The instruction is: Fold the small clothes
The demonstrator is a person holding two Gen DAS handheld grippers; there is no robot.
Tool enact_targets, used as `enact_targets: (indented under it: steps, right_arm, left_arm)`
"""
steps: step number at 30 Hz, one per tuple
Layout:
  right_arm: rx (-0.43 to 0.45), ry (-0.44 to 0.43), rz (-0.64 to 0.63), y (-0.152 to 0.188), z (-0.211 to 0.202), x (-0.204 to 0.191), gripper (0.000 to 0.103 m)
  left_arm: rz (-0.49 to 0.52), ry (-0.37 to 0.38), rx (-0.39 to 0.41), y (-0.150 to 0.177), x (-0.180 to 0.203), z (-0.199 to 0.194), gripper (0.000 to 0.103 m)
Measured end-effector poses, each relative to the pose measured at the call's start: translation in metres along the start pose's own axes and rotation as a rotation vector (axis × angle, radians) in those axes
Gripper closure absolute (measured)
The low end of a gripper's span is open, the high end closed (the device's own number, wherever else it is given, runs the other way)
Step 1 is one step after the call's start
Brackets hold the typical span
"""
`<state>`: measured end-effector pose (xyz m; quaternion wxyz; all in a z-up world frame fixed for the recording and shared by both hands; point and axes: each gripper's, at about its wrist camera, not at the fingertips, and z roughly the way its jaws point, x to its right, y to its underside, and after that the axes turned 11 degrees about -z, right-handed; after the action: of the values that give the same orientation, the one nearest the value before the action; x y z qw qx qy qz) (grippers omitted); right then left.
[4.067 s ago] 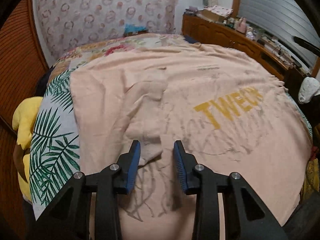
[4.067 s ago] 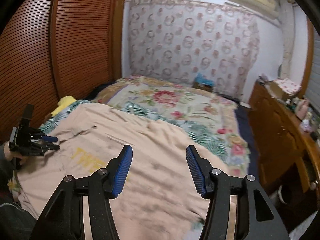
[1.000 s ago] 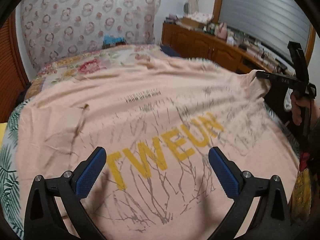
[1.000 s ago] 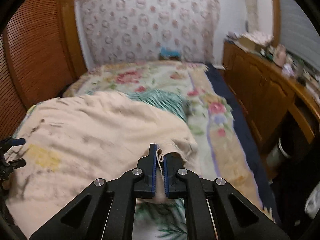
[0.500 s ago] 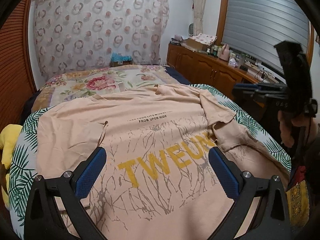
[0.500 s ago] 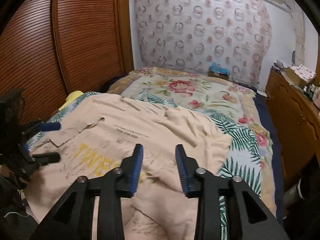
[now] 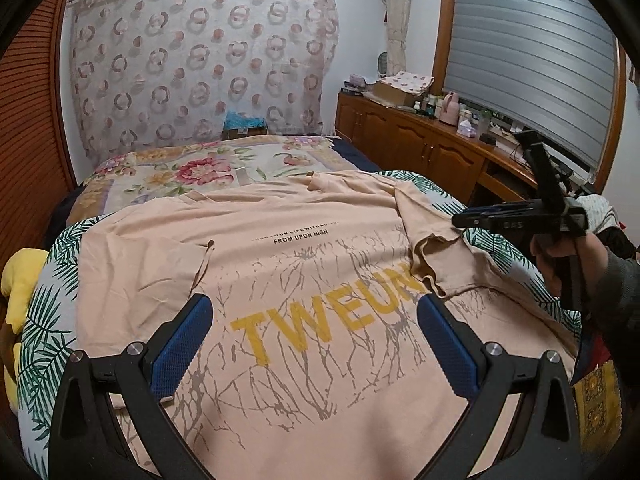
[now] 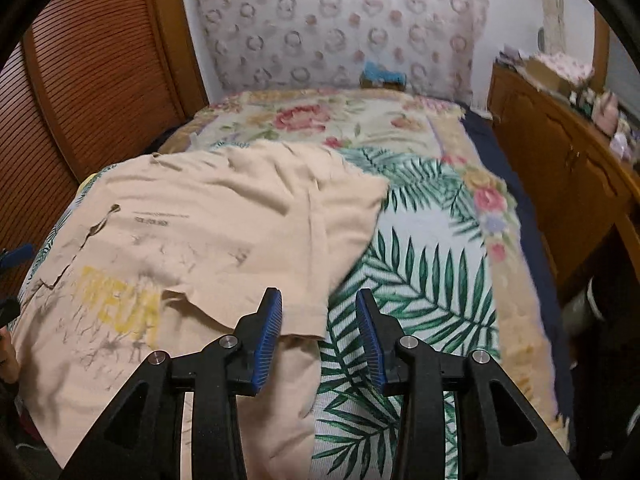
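Left wrist view showed my peach T-shirt (image 7: 320, 280), one sleeve folded inward, spread on the floral bed (image 7: 180, 172); left gripper (image 7: 312, 336) gaped wide, right gripper (image 8: 318, 324) parted, both empty.

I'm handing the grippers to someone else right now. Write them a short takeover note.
Left gripper: open, empty, hovering over the yellow lettering on the T-shirt.
Right gripper: open, holding nothing, above the shirt's right edge; the folded-in sleeve lies just ahead of its fingers.
The T-shirt is spread print-up on the bedspread.
Done: both sleeves are folded in over the chest; the right one lies loose and rumpled.
Left: fold the sides in, then fold the body up from the hem, and smooth it.
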<state>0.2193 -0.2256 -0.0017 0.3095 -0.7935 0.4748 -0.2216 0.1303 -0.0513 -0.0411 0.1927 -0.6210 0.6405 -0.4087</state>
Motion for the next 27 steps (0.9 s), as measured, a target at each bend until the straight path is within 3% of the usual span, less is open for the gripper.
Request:
enact_targets:
  steps: [5,6,7,11,20,25,27]
  right_arm:
    - [-0.043,-0.017,-0.003,-0.015,0.011,-0.011,0.065]
    - [-0.038,-0.025,-0.01,-0.016,0.011,-0.014,0.082]
    - [-0.033,-0.032,-0.018,-0.021,0.007,-0.016,0.09]
    - [0.004,-0.023,-0.068,-0.031,0.0,-0.023,0.098]
    - [0.081,-0.102,-0.177,-0.078,0.006,-0.064,0.099]
    - [0.064,-0.128,-0.196,-0.109,0.032,-0.082,0.098]
    - [0.051,-0.112,-0.198,-0.115,0.043,-0.085,0.093]
  left_arm:
    - [0.003,-0.002,0.001,0.002,0.002,0.0,0.001]
    - [0.002,-0.002,0.0,0.002,0.002,-0.001,0.001]
    - [-0.001,-0.003,0.0,0.003,0.002,-0.001,0.001]
    - [-0.008,-0.007,0.001,0.003,0.0,-0.002,0.001]
    - [-0.032,-0.02,0.01,0.004,-0.012,-0.008,0.001]
    - [-0.045,-0.029,0.01,0.005,-0.019,-0.012,0.001]
    - [-0.049,-0.033,0.009,0.005,-0.023,-0.013,0.001]
